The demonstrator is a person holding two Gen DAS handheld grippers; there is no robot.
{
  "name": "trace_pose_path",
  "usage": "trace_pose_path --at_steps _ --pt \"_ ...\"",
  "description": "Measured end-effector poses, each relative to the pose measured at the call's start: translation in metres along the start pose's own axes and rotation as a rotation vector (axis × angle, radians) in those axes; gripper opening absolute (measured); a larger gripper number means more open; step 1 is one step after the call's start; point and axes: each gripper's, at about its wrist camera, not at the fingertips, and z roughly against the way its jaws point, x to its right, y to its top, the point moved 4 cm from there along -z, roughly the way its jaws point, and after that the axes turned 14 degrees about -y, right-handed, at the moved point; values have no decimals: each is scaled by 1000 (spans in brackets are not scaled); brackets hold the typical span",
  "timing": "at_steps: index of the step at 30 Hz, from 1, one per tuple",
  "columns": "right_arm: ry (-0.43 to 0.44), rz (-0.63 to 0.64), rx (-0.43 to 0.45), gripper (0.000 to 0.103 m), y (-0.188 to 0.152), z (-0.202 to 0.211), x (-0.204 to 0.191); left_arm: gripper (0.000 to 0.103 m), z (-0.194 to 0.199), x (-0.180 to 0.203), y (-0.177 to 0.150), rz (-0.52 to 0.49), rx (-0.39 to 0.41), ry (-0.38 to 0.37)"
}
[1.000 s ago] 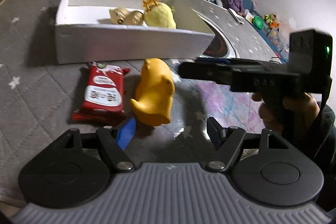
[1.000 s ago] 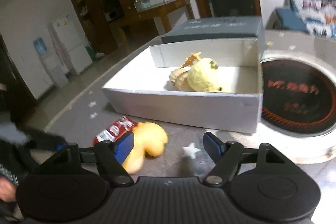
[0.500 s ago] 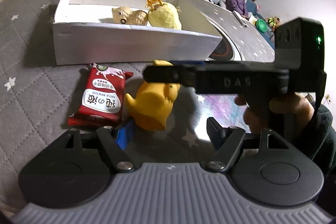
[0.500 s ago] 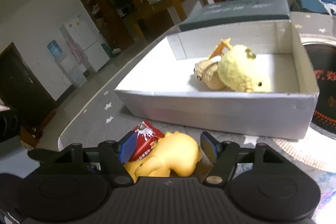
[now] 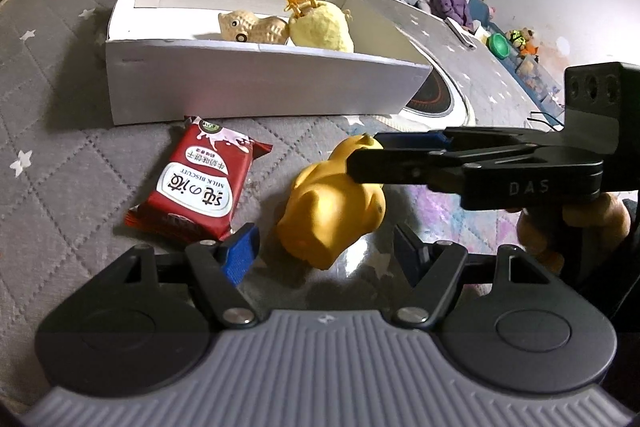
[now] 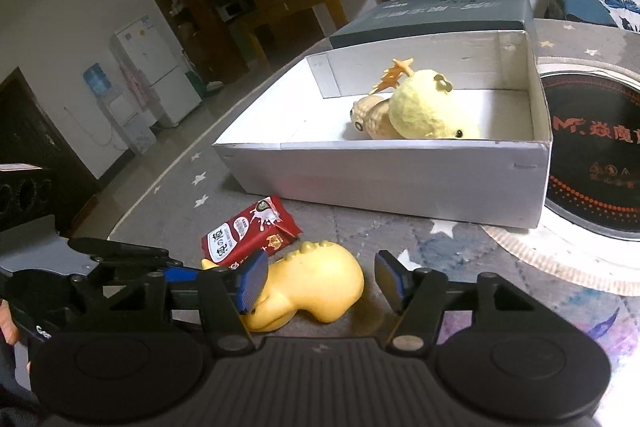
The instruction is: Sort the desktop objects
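Two grippers converge on one yellow toy [image 6: 316, 283], a soft duck-like figure lying on its side on the quilted tablecloth [image 5: 60, 155], just short of the white box [image 6: 400, 183] where sorted things go. The right gripper [image 6: 318, 277] has the toy between its blue pads [image 6: 250, 281]; its jaws are closing at a fairly narrow gap. The left-hand pad looks to be against the toy's head end, while the other pad stands clear of the body, so the grip is probably not yet made. The left gripper [image 5: 322, 249] hangs just behind the toy, its fingers moderately narrow and closing slightly with nothing between them, likely waiting its turn, since the red biscuit packet [image 5: 196, 183] lies just outside its left finger.

The box already holds a peanut-shaped toy [image 5: 252, 29] and a pale yellow plush [image 5: 320, 31], touching each other near the far corner, which suggests toys are gathered there.

The right wrist view shows the gap at each pad. The left wrist view instead shows the right gripper side-on, reaching over the toy's back, and the hand [image 5: 576, 223] that holds it; from there pad contact is hidden.
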Motion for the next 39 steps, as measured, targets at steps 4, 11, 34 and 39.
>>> trace_pose_path --at_steps 4,11,34,39 --pt "-23 55 26 61 0 6 0 69 2 -5 2 16 6 -9" --pt "-45 159 53 65 -7 16 2 65 3 -10 5 39 12 -19" --pt "-70 393 81 54 -16 -7 -22 60 3 -19 20 84 30 -3" --pt "-77 385 76 50 -14 -8 -16 60 1 -18 22 80 31 12"
